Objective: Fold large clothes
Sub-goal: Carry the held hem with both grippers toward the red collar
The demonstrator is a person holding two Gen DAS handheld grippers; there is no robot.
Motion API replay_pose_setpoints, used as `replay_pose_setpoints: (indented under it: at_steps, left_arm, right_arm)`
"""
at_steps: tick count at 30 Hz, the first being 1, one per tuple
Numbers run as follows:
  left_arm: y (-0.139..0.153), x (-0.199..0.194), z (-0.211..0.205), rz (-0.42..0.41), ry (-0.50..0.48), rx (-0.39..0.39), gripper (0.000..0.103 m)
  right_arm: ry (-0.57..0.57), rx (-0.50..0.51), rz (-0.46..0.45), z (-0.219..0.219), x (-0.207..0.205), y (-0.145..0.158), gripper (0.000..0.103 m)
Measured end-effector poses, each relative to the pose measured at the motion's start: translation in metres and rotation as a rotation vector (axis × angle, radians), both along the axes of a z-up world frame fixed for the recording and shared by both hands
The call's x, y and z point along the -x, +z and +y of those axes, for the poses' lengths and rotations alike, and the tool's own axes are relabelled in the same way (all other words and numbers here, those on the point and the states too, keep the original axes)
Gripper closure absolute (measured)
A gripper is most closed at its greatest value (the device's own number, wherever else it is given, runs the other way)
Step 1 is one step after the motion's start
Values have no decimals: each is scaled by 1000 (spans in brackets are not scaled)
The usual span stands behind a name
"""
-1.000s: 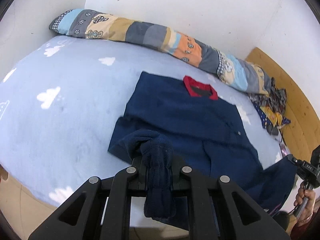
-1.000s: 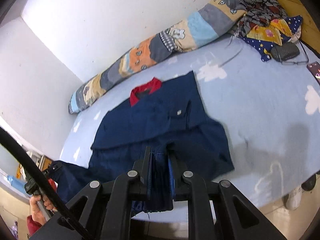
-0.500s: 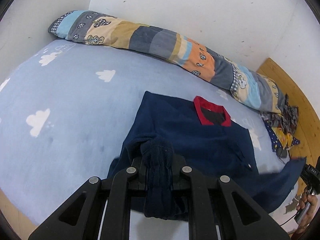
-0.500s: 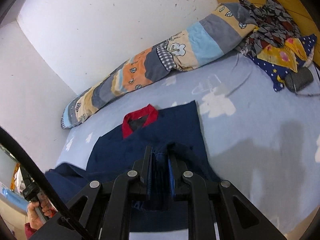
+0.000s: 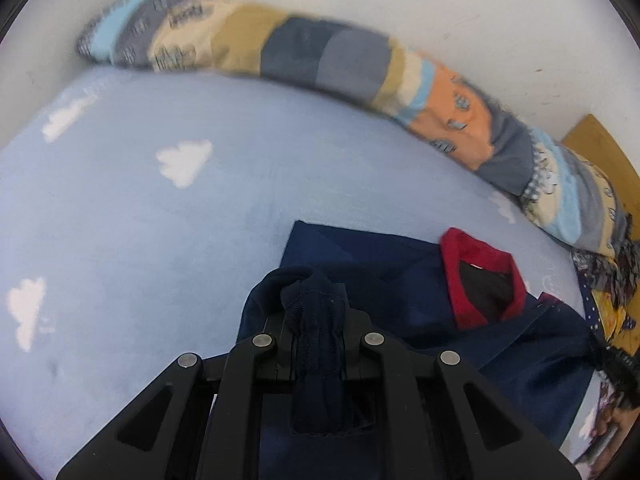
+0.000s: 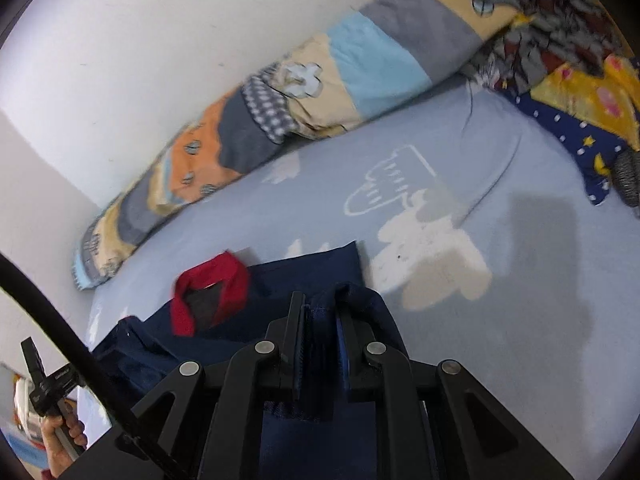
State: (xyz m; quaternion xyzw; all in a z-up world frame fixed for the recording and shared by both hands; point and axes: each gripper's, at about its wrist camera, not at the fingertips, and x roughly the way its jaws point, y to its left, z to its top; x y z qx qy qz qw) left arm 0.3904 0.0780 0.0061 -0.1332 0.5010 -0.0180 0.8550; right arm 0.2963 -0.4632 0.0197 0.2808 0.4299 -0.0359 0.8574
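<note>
Since the earlier frames, both grippers have been carried forward over the navy shirt [image 5: 372, 264], whose lower half is now drawn up toward the red collar [image 5: 480, 280]. Bunched navy hem is pinched between the jaws of the left gripper [image 5: 316, 332] and the right gripper [image 6: 320, 336]. The shirt lies on the cloud-print sheet [image 5: 160, 220].

Even, soft indoor light — motion-blurred bolster [image 5: 320, 60], fisheye-bent dark edges, faint shadow on bedsheet [image 6: 540, 232]
</note>
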Motion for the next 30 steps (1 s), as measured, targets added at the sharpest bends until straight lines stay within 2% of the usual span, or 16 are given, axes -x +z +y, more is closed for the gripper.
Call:
replay_pose_setpoints:
  at_steps: [3,6,11,13,14,15,16,18,23,25,28,30]
  left_arm:
    - [-29,-32,-2,75,8,13,90]
    - [-47,-51,-4,115,15,37,89]
    - [-61,-73,-3,185,12,73,86]
    - [-62,-78,-2,216,8,99,82]
    - [-60,-79,-1,223,6,122,76]
    - [-59,-82,2,226,7,163,68]
    - [-58,-83,6,233,15,202,65]
    - [-52,-85,14,222,27,266,56]
    - [-43,-84,28,198,42,390,52]
    - [-42,-83,29,180,43,420,51]
    - [-44,-80,39,161,67,520,44]
    - [-42,-79,49,132,102,526,37]
  right_arm:
    - [-33,-37,50,-8,-26,-29,89]
    - [-51,-68,97,-13,-44,-54,89]
    - [-81,-148,156,-25,-60,-78,84]
    - [-86,-203,152,-30,-64,-81,73]
    - [-84,-219,150,-31,-65,-81,71]
    - [-86,-255,141,-35,-66,-81,65]
    - [-91,-286,133,-38,-65,-80,57]
    - [-101,-360,108,-43,-64,-79,50]
    - [-141,-573,49,-63,-52,-78,46]
    - [-123,-588,22,-64,-51,-71,45]
    - [-112,-656,-15,-66,-47,-66,39]
    - [-122,-693,-23,-67,-45,-67,34]
